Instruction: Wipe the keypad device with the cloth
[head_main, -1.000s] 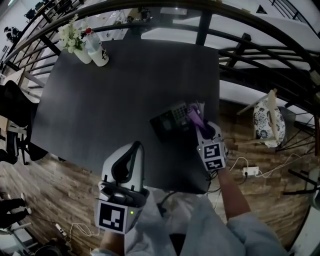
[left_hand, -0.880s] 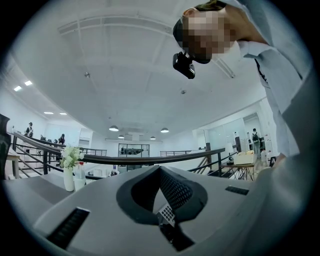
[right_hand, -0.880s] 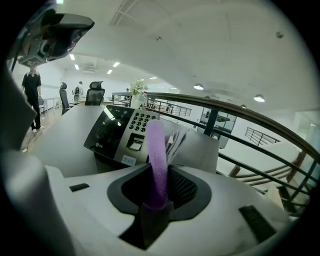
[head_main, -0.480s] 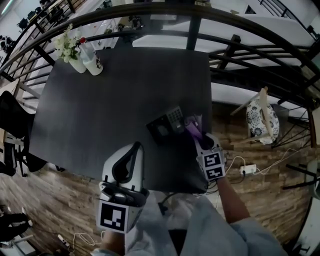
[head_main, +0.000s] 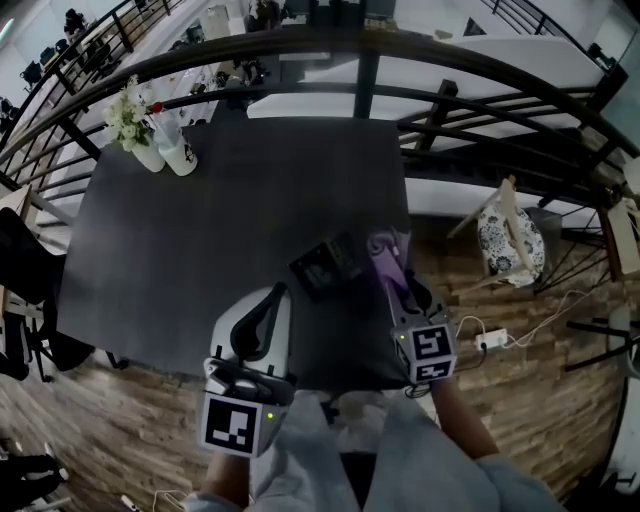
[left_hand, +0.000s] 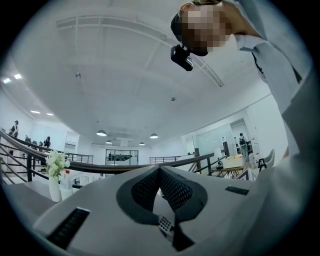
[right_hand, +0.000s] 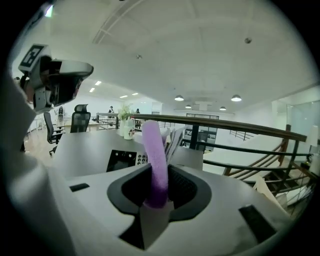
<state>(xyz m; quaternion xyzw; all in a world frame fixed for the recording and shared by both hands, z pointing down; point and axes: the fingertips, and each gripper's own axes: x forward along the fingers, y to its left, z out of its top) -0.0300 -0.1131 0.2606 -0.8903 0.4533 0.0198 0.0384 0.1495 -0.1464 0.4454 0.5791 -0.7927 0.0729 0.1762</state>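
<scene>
Head view: dark table (head_main: 200, 230), keypad device (head_main: 327, 268) lying flat near its front right corner. Purple cloth (head_main: 384, 262) sits just beside the device's right edge. I cannot tell from here whether it touches the casing. Right gripper (head_main: 392, 284) is behind the cloth, and left gripper (head_main: 270, 303) is parked low at the near table edge, well apart from the device. Flower vase (head_main: 130, 125) and bottle (head_main: 180, 150) stand at the far left corner, out of the working area.

Right gripper view: jaws are clamped on the cloth (right_hand: 154, 155), which stands up between them as a rolled strip. The device (right_hand: 125, 160) lies beyond and to the left, with its screen and keys facing up.

Left gripper view: left gripper (left_hand: 160, 186) points up at the ceiling, its jaws pressed together with nothing between them.

Judgement: the step in hand is the wipe itself, at or between strokes, with the cloth off to the device's right side.

Next move calls for bringing the cloth down and leftward onto the keys, then dragging it across with light pressure. The device is unheld and may slide, so the left gripper could brace it.
</scene>
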